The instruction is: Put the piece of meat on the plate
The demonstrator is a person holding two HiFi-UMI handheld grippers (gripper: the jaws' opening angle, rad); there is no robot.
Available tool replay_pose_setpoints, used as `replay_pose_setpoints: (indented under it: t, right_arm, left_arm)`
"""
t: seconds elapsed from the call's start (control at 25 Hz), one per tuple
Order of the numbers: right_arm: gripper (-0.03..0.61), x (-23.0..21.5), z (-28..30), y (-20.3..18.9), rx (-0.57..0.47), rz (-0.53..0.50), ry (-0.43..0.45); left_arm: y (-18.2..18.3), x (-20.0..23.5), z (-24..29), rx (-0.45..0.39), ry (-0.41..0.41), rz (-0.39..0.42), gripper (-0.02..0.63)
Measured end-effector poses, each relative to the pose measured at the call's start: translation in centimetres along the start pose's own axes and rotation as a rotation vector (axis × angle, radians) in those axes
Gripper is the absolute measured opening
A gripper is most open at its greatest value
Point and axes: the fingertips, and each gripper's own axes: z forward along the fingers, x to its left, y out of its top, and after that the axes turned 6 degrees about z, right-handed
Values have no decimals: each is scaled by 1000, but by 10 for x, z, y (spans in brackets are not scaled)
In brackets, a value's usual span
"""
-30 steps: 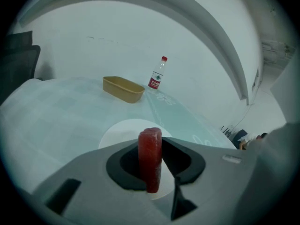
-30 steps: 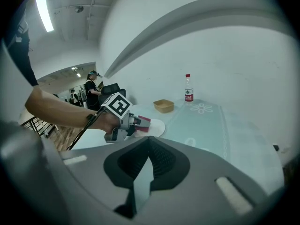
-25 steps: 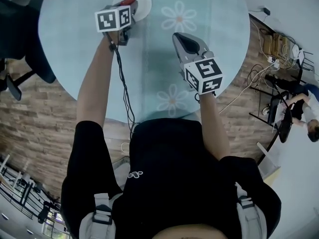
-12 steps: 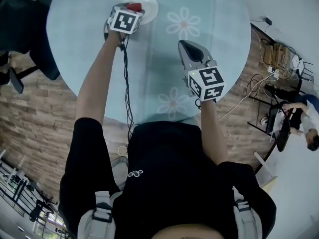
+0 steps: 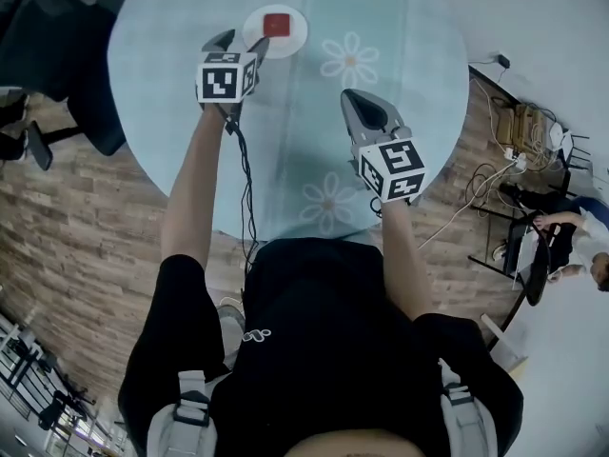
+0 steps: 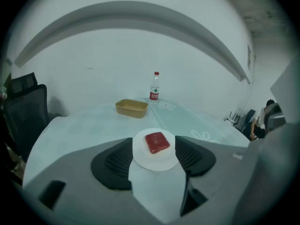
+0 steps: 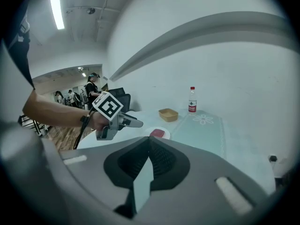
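2 hand-held grippers are over a round table (image 5: 419,55) covered with a pale blue cloth that carries a flower-printed runner (image 5: 350,60) down its middle.

1. Task item: the piece of meat (image 5: 277,24), a red square slab, lies flat at the centre of the white plate (image 5: 255,32). The plate stands on the far left part of the table, just left of the runner.

2. Left gripper (image 5: 240,46): it is raised above the table on the near side of the plate, tips pointing at it and clear of it. The jaws are opening and already stand wide apart. No object is between the pads; in the left gripper view the plate and the meat show in the gap, beyond the tips and on the table.

3. Right gripper (image 5: 349,96): it is above the runner, right of the plate and well apart from it. In the right gripper view the 2 jaw tips meet, and nothing is clamped between them.

4. Marker cubes: 1 cube sits on the rear of each gripper, the left cube (image 5: 226,76) and the right cube (image 5: 392,169).

5. Other items: a tan tray (image 6: 131,108) stands on the table beyond the plate, and a clear bottle (image 6: 154,86) with a red cap and red label stands upright farther back, on the runner. A black office chair (image 5: 57,36) is at the table's left edge.
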Motion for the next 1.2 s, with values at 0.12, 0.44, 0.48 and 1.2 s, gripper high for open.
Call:
replay_pose_setpoints:
  t: [0.12,0.44,0.48,1.2]
  right_arm:
    - [11,17,1,11,-41,-21,36]
    - [11,56,-19,56,-194,-51,173]
    - [11,59,-23,62,-215,-47,190]
    - [9,36,-104,92,-315,-92,249]
  left_arm:
    - [15,-17,-54,-140,5,-53,219]
    - [67,-103,-194,-417,93,2,-1]
    - [72,-109,-203,-434,119,15,-6]
    - [63,-175,-247,-421,395,-27,-5]
